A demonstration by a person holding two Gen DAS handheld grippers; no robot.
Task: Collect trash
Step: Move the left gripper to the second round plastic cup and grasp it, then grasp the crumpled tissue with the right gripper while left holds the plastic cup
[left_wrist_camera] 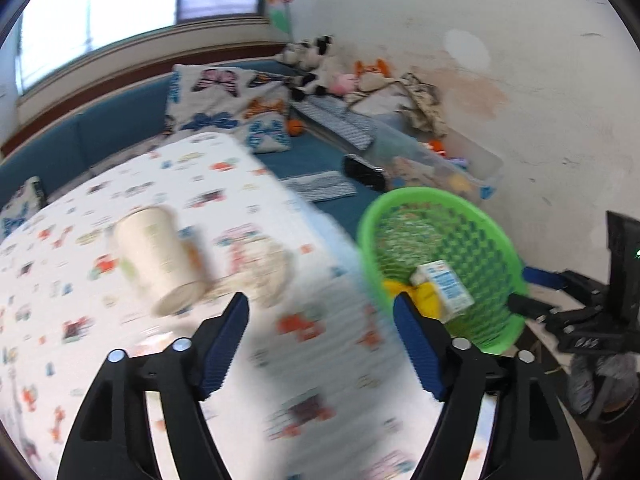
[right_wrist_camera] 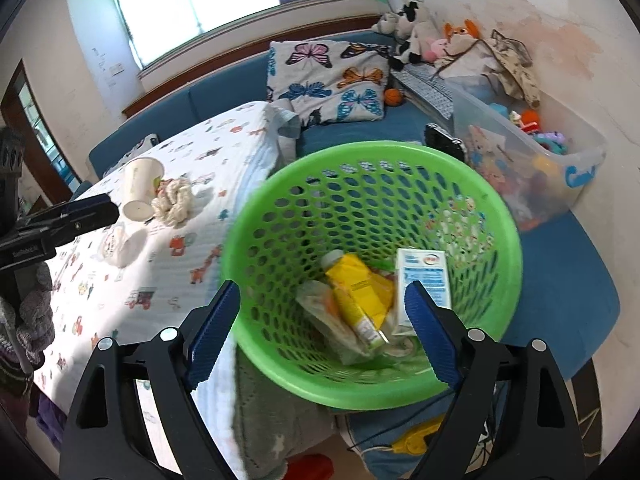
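While both tongs gaped empty, the left gripper (left_wrist_camera: 320, 316) faced the paper cup (left_wrist_camera: 160, 260); next it needed grasping and carrying right to the green basket (right_wrist_camera: 472, 184).

Left hand-held gripper (left_wrist_camera: 320, 312) agape, seemingly empty despite blur; right hand-held gripper (right_wrist_camera: 322, 300) agape, empty.

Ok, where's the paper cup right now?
The cup lies on its side on the patterned table, left of the green basket in the right wrist view, with a crumpled tissue against it.
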